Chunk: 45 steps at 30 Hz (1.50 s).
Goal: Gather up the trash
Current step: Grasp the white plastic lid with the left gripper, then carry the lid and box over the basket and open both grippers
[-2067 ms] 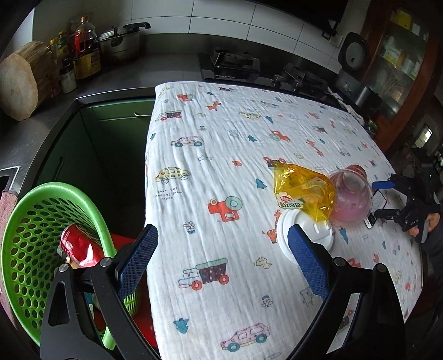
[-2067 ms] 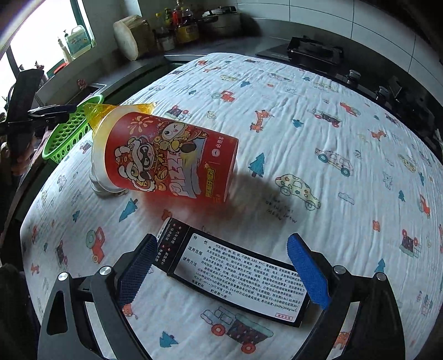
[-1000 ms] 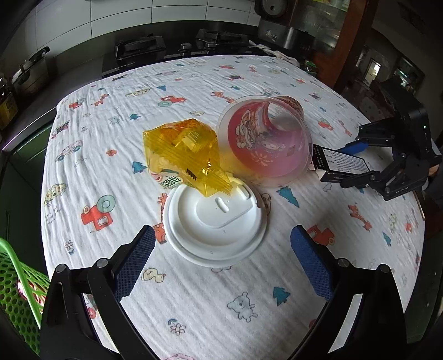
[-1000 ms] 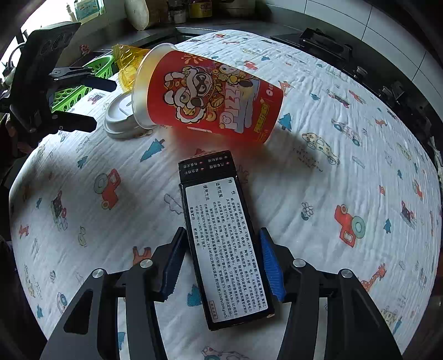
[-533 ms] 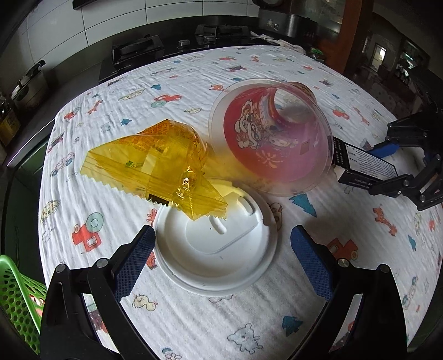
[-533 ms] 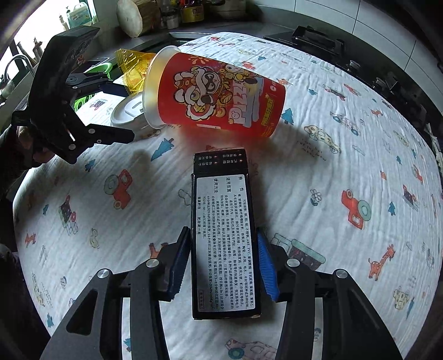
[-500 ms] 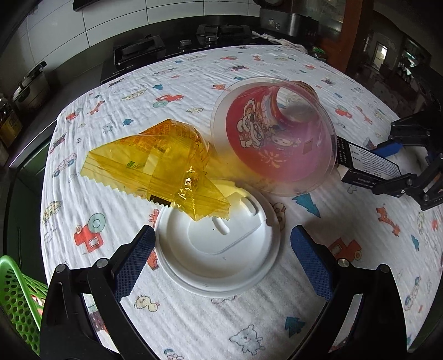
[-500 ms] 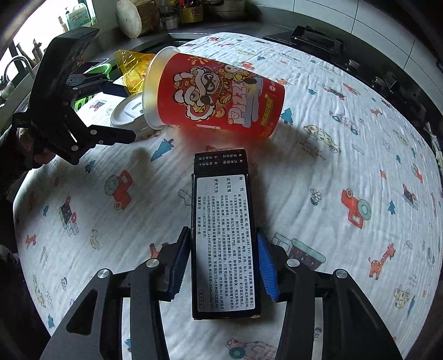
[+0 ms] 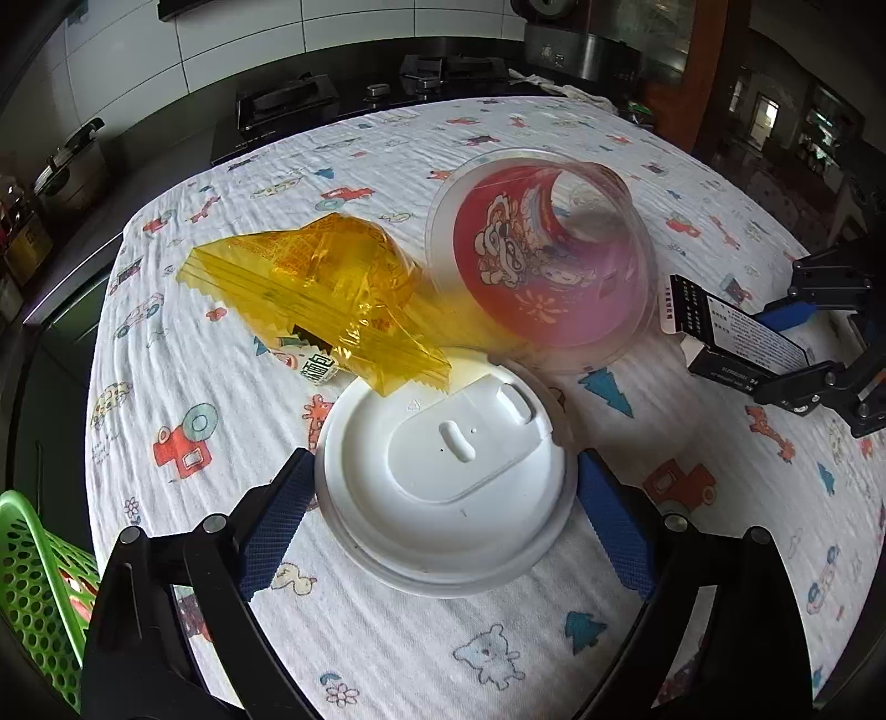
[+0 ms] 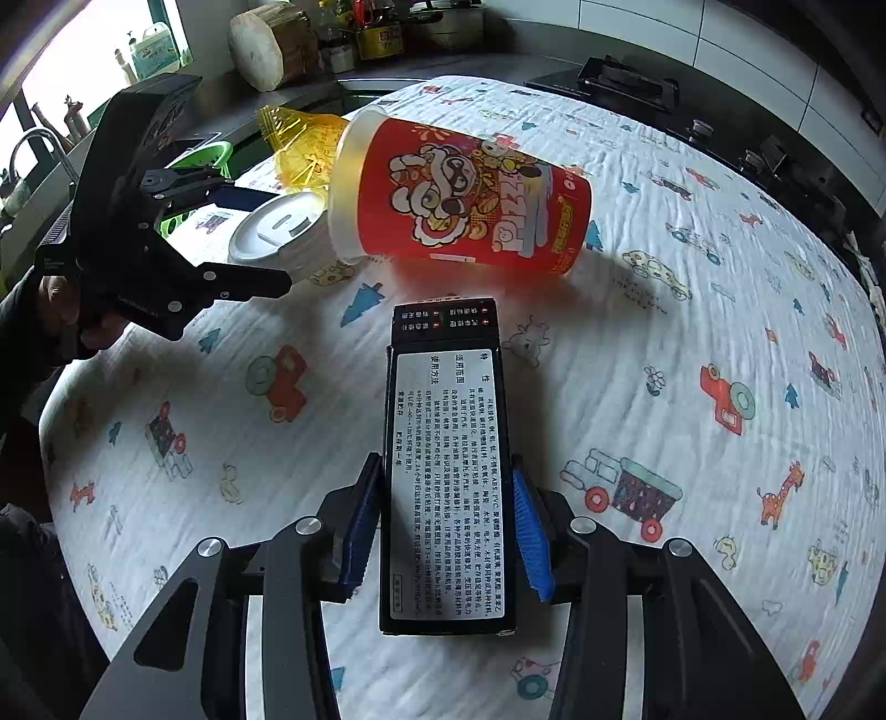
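Note:
A white plastic lid (image 9: pixel 443 482) lies flat on the patterned tablecloth (image 9: pixel 387 637). My left gripper (image 9: pixel 443 471) straddles it, and its jaws are closing, with the blue pads (image 9: pixel 277 515) right at the lid's rim. A crumpled yellow wrapper (image 9: pixel 315 288) overlaps the lid's far edge. Beside it a red printed cup (image 9: pixel 554 277) lies on its side, mouth toward me. My right gripper (image 10: pixel 446 526) is shut on a long black box (image 10: pixel 448 443) with a white label, which points toward the cup (image 10: pixel 470 210). In the right wrist view the left gripper (image 10: pixel 260 238) hovers over the lid (image 10: pixel 277 227).
A green perforated basket (image 9: pixel 33 581) stands off the table's left edge, with something red inside. Behind the table, a dark counter holds a stove (image 9: pixel 288 105), pots and bottles (image 10: pixel 376 39). A person's hand (image 10: pixel 61 304) holds the left gripper.
The left gripper has come down close over the lid, and its jaws have narrowed around it. The right gripper's jaws tightened on the black box, which now sits straight between them.

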Motion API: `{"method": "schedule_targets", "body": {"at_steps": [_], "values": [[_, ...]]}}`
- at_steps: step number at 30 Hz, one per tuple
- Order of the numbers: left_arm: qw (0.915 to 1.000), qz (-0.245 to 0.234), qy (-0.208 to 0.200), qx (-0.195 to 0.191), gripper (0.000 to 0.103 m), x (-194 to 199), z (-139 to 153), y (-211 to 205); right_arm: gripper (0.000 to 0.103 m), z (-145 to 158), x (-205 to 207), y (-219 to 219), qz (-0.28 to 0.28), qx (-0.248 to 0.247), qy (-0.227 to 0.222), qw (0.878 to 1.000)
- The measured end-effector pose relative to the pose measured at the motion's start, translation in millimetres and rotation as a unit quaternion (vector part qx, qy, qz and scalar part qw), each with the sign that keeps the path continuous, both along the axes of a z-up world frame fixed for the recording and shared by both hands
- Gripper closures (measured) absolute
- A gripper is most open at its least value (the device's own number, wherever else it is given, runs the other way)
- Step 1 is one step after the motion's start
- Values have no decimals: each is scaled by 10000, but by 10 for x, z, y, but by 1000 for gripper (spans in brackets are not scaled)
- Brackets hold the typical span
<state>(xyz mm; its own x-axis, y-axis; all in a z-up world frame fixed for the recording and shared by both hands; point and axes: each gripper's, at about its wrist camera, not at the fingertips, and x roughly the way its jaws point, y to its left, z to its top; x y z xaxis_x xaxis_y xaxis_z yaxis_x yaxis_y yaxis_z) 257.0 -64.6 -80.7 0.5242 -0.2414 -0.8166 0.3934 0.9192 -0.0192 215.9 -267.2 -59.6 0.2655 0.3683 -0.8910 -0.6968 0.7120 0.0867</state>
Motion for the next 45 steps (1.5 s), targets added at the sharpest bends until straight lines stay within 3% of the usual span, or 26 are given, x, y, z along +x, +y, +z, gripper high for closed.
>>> {"method": "schedule_targets", "body": {"at_steps": [11,21,33,45], "values": [[9983,318,-401,-268,11,-570,424,545,59,316,-434,356,223,155,-205,9994],[9875,1340,-800,-200,11,-971,730,1655,59,603,-641,1246,754,425,-453,9952],[9577,2841,-357,-291,10,-1181,445,3170,59,822,-669,2597,1342,834,-505,9861],[9401,3363,-101,-548,9,-1399,204,3677,59,802,-598,3787,1582,1197,-358,9795]]}}
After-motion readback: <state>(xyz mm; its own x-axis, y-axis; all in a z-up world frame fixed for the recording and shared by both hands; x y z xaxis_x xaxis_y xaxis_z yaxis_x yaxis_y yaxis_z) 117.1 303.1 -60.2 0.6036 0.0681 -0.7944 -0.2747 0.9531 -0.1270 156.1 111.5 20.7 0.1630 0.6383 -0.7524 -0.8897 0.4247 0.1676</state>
